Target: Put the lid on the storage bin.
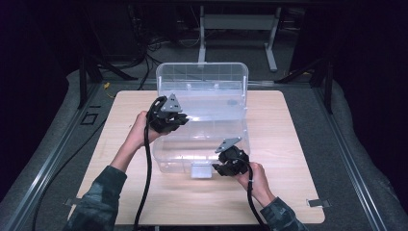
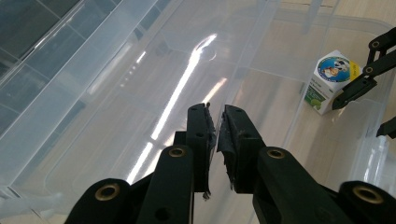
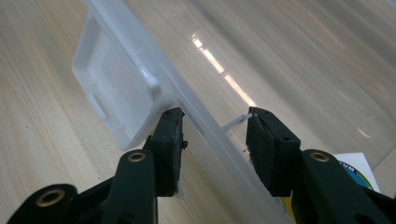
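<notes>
A clear plastic box (image 1: pixel 246 139) stands on the wooden table (image 1: pixel 298 159) with its lid (image 1: pixel 202 77) swung up at the back. My left gripper (image 1: pixel 185 120) (image 2: pixel 217 135) is at the box's left side, its jaws nearly together on the thin clear wall (image 2: pixel 261 37). Over the front rim (image 3: pixel 205 116), beside the white latch (image 1: pixel 201 171) (image 3: pixel 116 88), sits my right gripper (image 1: pixel 217 168) (image 3: pixel 215 135), one pad outside and one inside, pressed on the rim. A small carton (image 2: pixel 329 77) (image 3: pixel 357 169) with a cartoon label lies inside the box near the right gripper.
The table has bare wood to the left, right and front of the box. Dark padded floor and a metal rail (image 1: pixel 43 163) surround the table. A white table frame (image 1: pixel 238 29) stands behind it.
</notes>
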`<state>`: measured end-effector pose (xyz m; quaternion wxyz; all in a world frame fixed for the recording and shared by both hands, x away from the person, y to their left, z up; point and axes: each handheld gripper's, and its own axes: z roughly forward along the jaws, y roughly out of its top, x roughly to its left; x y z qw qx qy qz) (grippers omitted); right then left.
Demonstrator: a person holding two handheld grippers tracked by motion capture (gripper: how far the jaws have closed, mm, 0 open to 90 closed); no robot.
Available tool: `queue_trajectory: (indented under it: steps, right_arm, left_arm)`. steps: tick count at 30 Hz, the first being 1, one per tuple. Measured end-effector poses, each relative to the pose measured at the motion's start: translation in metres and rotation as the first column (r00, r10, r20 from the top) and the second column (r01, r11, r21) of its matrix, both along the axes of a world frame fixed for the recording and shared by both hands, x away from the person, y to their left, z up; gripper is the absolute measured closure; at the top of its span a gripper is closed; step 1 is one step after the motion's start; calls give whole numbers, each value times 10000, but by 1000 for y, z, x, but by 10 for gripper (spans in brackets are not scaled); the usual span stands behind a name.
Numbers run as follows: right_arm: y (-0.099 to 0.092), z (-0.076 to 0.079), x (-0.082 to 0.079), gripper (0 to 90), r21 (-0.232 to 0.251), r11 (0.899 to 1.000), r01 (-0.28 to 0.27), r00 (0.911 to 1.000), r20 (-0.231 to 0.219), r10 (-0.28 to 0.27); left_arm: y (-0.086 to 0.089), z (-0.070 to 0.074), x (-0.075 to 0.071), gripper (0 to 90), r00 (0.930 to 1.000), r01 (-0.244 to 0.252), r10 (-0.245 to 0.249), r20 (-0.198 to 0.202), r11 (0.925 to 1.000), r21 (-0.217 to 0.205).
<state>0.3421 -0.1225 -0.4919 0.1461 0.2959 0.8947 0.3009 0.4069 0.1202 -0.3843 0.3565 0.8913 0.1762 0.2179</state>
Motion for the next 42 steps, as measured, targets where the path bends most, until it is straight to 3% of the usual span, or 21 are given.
queue_trajectory:
  steps: [15,21,26,40,42]
  right_arm:
    - [0,0,0,566,26,10000,15,10000,-26,-15]
    - [-1,1,0,566,-112,9999,-56,9999,-158,54]
    - [-1,1,0,566,-118,9999,-55,9999,-162,53]
    - [-1,1,0,566,-124,9999,-69,9998,-160,67]
    - [0,0,1,566,85,9999,-94,9999,-113,94]
  left_arm:
    - [0,-5,-13,797,9994,-236,240,259,9996,-129]
    - [-3,-9,-23,782,9964,-488,492,693,9988,-70]
    - [-2,-11,-25,780,9964,-550,567,635,9981,-280]
    - [-2,-16,-35,779,9949,-625,645,769,9976,-281]
    - [-2,-16,-36,775,9942,-637,654,852,9977,-225]
